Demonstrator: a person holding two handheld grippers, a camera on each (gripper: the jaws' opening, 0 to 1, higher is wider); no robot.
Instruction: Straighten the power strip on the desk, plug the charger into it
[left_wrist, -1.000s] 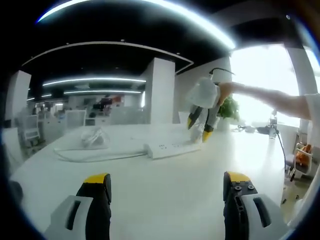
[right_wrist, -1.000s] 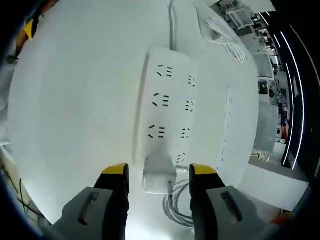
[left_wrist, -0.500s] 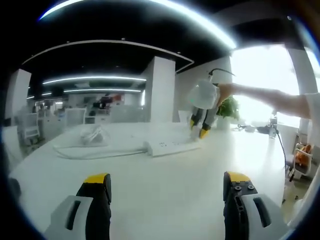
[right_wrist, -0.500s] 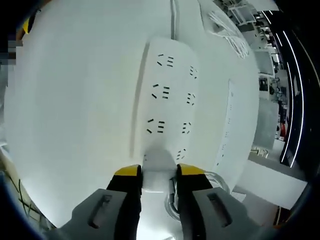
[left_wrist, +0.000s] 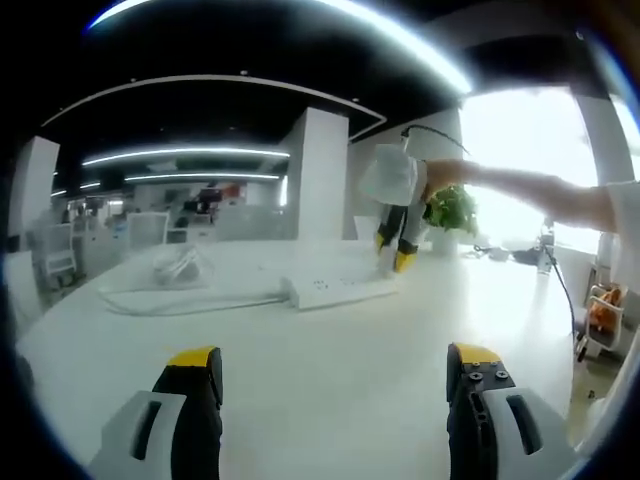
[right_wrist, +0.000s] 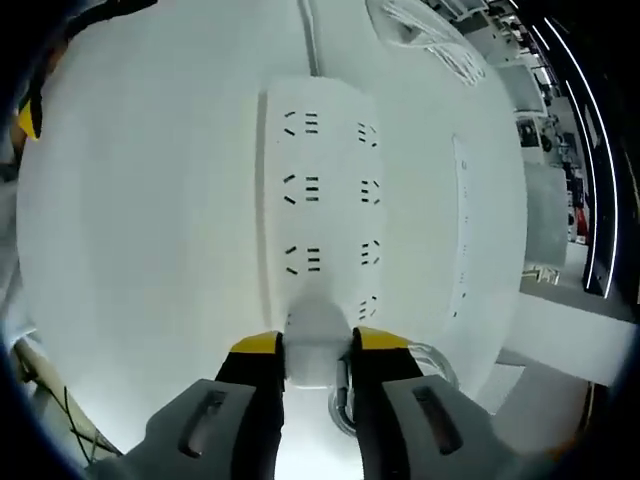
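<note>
Right gripper (right_wrist: 315, 345) clamped, yellow-tipped jaws pressed against both sides of a white charger (right_wrist: 317, 340) at 6 o'clock of the right gripper view. Charger seated at the near end of the white power strip (right_wrist: 320, 210), touching it; whether the prongs are fully in, cannot tell. Power strip lying flat on the white desk (right_wrist: 140, 230), running from 6 toward 12 o'clock, rows of sockets facing up, its cord (right_wrist: 308, 40) leaving at 12 o'clock. Coiled white cable (right_wrist: 345, 410) just beside the charger, toward 5 o'clock. Bundle of white cable (right_wrist: 430, 40) farther off, at 1 o'clock.

Left gripper (left_wrist: 330, 375) wide open, holding nothing, jaws at 7 and 5 o'clock of the left gripper view, above bare desk (left_wrist: 330, 340). Seen from there: power strip (left_wrist: 335, 290) near centre, right gripper (left_wrist: 395, 255) at its 3 o'clock end, pointing down, held by a hand (left_wrist: 435, 180) reaching in from 2 o'clock. Potted plant (left_wrist: 450, 210) behind.
</note>
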